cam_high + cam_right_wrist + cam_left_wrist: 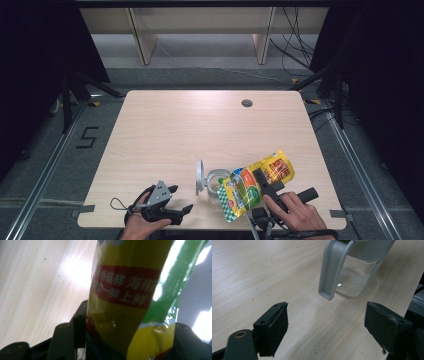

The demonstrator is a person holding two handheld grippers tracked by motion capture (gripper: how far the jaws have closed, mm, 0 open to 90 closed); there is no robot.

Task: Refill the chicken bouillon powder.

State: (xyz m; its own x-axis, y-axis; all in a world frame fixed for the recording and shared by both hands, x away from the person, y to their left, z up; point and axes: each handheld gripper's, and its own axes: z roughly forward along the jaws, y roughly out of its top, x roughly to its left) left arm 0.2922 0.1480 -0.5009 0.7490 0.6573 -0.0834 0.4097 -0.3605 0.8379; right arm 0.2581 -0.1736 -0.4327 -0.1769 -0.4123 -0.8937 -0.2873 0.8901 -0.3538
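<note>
Pale wooden table, near edge: right gripper clamping tilted yellow-green snack bag over clear jar with grey flip lid; left gripper open, empty, left of jar.

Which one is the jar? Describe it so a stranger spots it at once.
Look at the near edge of the wooden table, between the two hands. Just left of the tilted yellow-and-green bag held in the right claw stands the jar. It is the one see-through container there, with a grey lid flipped up at its left side.
</note>
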